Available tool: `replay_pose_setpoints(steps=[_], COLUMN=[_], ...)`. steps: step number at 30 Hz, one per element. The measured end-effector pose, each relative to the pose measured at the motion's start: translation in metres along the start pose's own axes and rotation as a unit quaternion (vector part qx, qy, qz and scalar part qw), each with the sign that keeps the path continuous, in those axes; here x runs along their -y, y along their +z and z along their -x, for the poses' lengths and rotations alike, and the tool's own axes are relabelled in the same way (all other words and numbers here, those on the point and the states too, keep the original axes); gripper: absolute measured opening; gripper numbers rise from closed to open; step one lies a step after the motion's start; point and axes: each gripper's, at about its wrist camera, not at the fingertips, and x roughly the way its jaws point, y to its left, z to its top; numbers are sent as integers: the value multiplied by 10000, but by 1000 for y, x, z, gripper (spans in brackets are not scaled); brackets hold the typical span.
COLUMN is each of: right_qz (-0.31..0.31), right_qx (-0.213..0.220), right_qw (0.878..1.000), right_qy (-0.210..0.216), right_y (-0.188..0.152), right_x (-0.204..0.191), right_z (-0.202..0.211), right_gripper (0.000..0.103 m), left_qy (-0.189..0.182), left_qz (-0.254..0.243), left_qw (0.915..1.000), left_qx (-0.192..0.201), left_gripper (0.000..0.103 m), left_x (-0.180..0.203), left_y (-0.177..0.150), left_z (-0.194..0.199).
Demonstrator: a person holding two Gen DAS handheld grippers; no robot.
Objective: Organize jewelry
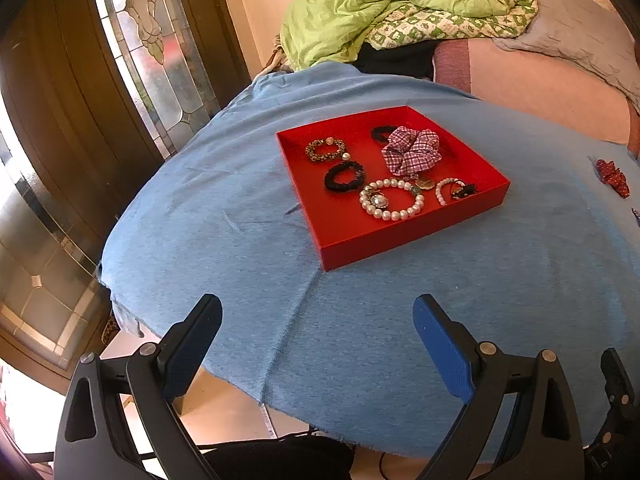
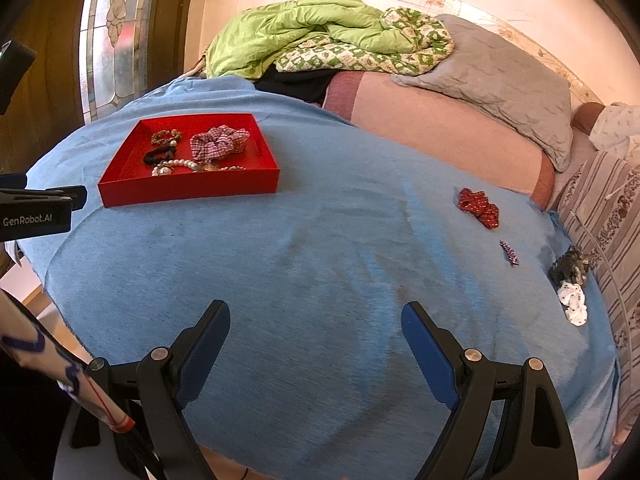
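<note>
A red tray (image 1: 348, 242) (image 2: 188, 188) sits on the blue cloth. It holds a plaid scrunchie (image 1: 412, 151) (image 2: 218, 142), a pearl bracelet (image 1: 400, 213), black hair ties (image 1: 344, 176) and a leopard-print tie (image 1: 325, 149). On the cloth to the right lie a red scrunchie (image 2: 479, 207) (image 1: 612, 177), a small dark clip (image 2: 509, 253), a dark scrunchie (image 2: 570, 268) and a white scrunchie (image 2: 574, 303). My left gripper (image 1: 318, 316) is open and empty, well short of the tray. My right gripper (image 2: 316, 320) is open and empty over bare cloth.
The blue cloth (image 2: 320, 248) covers a rounded surface with its edge near me. Behind are a green quilt (image 2: 320, 28), a grey pillow (image 2: 492, 80) and a pink mattress (image 2: 432, 128). A stained-glass door (image 1: 156, 40) stands at the left.
</note>
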Motion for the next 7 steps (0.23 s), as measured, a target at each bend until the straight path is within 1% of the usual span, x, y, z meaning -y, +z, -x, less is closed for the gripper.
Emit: replay_pose_setpoints(steps=[4,7], right_qz=[-78,-180], right_qx=[-56,-72], right_qw=[9999,9997], right_qy=[-67,-149], right_y=[-2,-4], right_x=[9,18], right_z=[1,2], right_gripper=[90,90], left_qy=[-121,-229], left_qz=[-142,-436], left_qw=[9996,9985], left_qx=[202,220], left_gripper=[96,96], left_x=[13,32], left_y=[0,1], left_z=[8,9])
